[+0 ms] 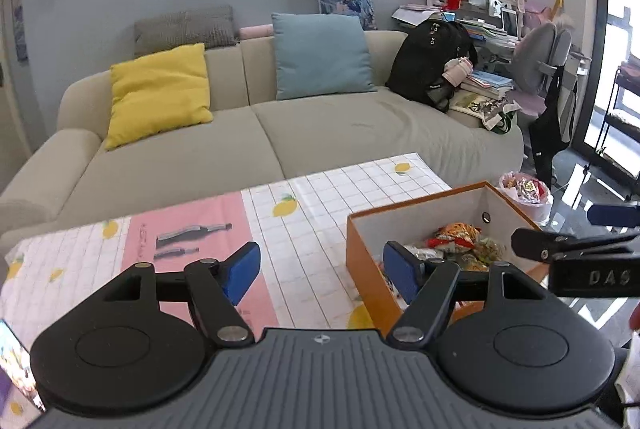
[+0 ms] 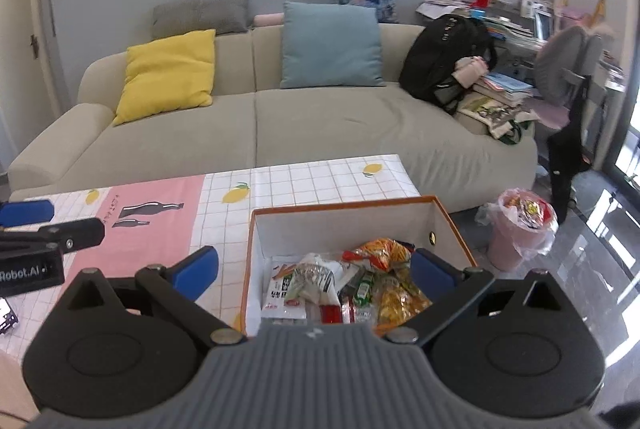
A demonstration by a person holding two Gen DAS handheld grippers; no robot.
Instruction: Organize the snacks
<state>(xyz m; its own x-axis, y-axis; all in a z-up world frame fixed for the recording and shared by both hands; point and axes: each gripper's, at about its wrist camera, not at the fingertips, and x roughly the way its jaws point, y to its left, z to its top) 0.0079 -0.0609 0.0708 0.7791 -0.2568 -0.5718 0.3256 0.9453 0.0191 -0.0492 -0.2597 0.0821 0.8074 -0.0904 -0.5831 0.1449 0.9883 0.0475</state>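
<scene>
Currently, status by component:
Left tongs (image 1: pixel 320 271): blue-padded fingers spread wide, nothing between them; held above the surface (image 1: pixel 304 213), just left of the box.
Right tongs (image 2: pixel 316 269): spread wide, empty; positioned over the box interior.
Orange cardboard box with white lining (image 2: pixel 344 217): open-topped, at the right end of the surface.
Snacks (image 2: pixel 348 281): assorted crinkled foil and plastic packets, piled inside the box.
Surface covering: white grid cloth with lemon print and pink panel.
Background: beige fabric sofa (image 2: pixel 320 133) behind the surface.
</scene>
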